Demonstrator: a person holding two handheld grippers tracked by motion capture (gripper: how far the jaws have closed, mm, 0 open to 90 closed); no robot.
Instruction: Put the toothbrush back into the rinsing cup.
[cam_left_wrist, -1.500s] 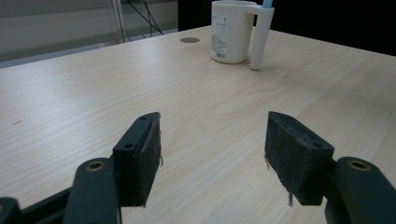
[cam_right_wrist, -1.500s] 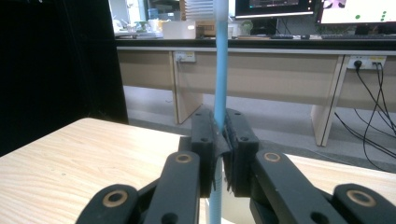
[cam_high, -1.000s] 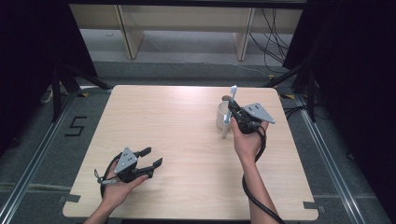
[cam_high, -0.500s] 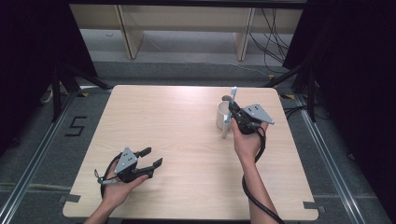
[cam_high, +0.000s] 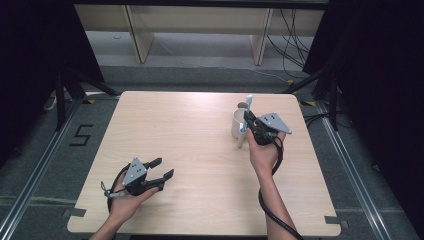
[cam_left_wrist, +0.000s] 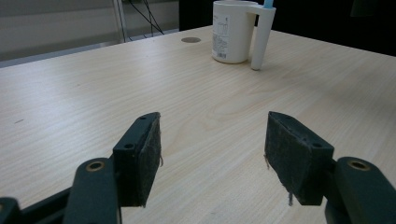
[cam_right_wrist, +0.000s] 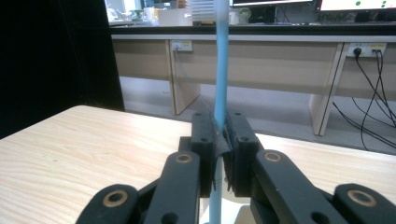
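Note:
A white mug (cam_high: 237, 124) (cam_left_wrist: 231, 30) stands on the far right part of the light wooden table (cam_high: 190, 130). My right gripper (cam_high: 248, 122) (cam_right_wrist: 220, 123) is shut on a slim stick, light blue above and white below (cam_high: 248, 102) (cam_right_wrist: 221, 70). The stick stands nearly upright just beside the mug, its lower end (cam_left_wrist: 260, 42) on the tabletop. My left gripper (cam_high: 163, 168) (cam_left_wrist: 212, 149) lies in the person's palm near the front left edge. Its jaws stand wide open with nothing between them, pointing toward the mug.
A small round brown disc (cam_high: 242, 105) (cam_left_wrist: 190, 40) sits in the tabletop behind the mug. Beyond the far edge are wooden bench legs and floor cables (cam_high: 295, 45). Black curtains flank both sides. A taped "5" (cam_high: 81, 135) marks the floor at left.

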